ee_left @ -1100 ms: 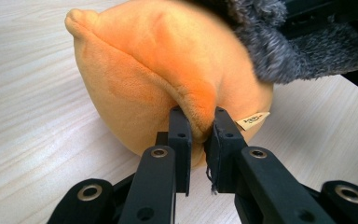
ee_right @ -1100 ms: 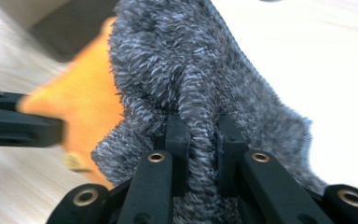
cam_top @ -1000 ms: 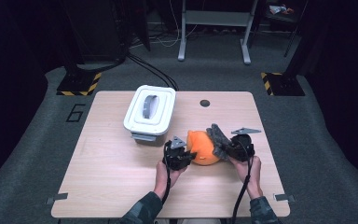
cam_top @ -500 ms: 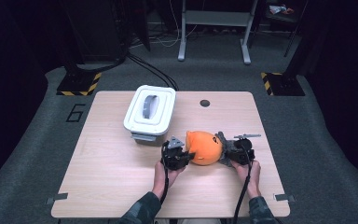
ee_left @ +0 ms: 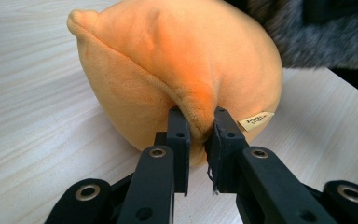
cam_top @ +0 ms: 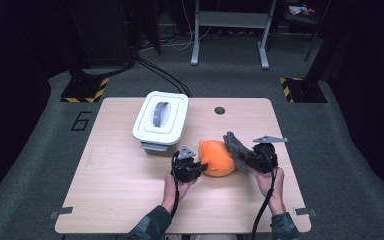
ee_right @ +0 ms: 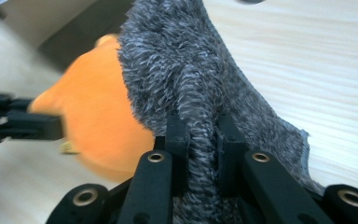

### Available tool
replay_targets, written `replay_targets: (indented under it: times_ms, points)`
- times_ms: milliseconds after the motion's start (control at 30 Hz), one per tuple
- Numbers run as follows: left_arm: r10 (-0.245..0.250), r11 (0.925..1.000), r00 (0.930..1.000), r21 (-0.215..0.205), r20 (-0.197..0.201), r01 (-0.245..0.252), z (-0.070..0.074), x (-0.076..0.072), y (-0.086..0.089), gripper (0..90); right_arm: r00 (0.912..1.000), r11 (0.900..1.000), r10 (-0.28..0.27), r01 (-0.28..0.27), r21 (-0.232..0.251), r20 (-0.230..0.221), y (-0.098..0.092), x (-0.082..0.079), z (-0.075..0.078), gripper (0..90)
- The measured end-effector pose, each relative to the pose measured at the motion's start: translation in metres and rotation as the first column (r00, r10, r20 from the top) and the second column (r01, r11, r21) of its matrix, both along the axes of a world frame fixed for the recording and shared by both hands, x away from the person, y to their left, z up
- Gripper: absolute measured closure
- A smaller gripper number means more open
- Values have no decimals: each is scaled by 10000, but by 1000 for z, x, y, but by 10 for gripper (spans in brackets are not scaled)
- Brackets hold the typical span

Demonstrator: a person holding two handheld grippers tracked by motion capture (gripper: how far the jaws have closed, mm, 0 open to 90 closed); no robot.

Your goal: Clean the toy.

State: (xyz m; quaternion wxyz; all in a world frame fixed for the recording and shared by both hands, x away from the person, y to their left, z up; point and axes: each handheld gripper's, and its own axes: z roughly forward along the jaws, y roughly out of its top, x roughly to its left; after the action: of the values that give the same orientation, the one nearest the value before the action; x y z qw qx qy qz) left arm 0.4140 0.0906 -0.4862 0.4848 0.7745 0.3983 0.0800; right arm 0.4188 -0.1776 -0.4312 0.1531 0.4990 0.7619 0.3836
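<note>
now the left tool [ee_left: 197,135] is clamped on a fold of the orange plush [ee_left: 177,70] straight ahead of it on the tabletop [ee_left: 37,116], while the right tool [ee_right: 199,133] pinches the grey sock [ee_right: 186,70] beside that plush.

My two matte black plastic grippers [cam_top: 189,167] [cam_top: 260,157] have silver-ringed rivets, grey three-cornered plates on top and trailing black cables [cam_top: 260,212]; my sleeves [cam_top: 152,226] are dark green camouflage cloth.
</note>
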Motion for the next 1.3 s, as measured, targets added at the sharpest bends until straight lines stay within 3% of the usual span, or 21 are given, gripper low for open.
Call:
replay_targets:
  times_ms: [100, 200, 267, 400, 533, 667, 733, 833, 1100, 1233, 1300]
  points:
    - [-115, 9999, 9999, -5, 89, 116, 0, 1, 1, 761, 9995, 10000, -45, 48, 86, -302, 4, 7, -11, 790]
    - [-425, 9991, 9983, -35, 388, 426, 0, -3, 3, 638, 9987, 9991, -245, 260, 327, -456, 0, 11, -14, 790]
    - [-660, 9970, 9948, 458, 770, 626, -1, -7, 4, 541, 9981, 9992, -336, 347, 204, -515, -1, 13, -14, 790]
    - [-696, 9944, 9934, 863, 917, 617, -6, -9, 0, 439, 9980, 9992, -341, 352, 204, -523, 0, 15, -13, 790]
    - [-763, 9844, 9879, 1678, 1351, 530, -10, -9, -12, 429, 9983, 9993, -344, 350, 121, -475, 1, 15, -12, 790]
    - [-466, 9811, 9844, 1928, 1698, 132, -12, -8, -19, 585, 9985, 9993, -369, 371, 55, -397, 2, 13, -14, 790]
    - [-307, 9850, 9872, 1726, 1563, 33, -12, -5, -20, 690, 9982, 9989, -446, 451, 109, -413, 1, 12, -14, 791]
    - [-213, 9903, 9913, 1392, 1302, 30, -9, -2, -18, 763, 9990, 9990, -402, 406, 179, -196, -2, 9, -9, 791]
    - [-565, 9983, 9983, 171, 148, 562, 10, 3, -12, 798, 9989, 9986, 160, -182, 494, 435, 7, -10, 25, 791]
    - [-700, 9967, 9972, -438, -262, 688, 16, 4, -11, 799, 9958, 9956, 855, -867, 352, 341, 26, -14, 36, 791]
    - [-795, 9956, 9963, -515, -338, 777, 16, 4, -11, 799, 9930, 9931, 1163, -1167, 150, 218, 37, -13, 34, 790]
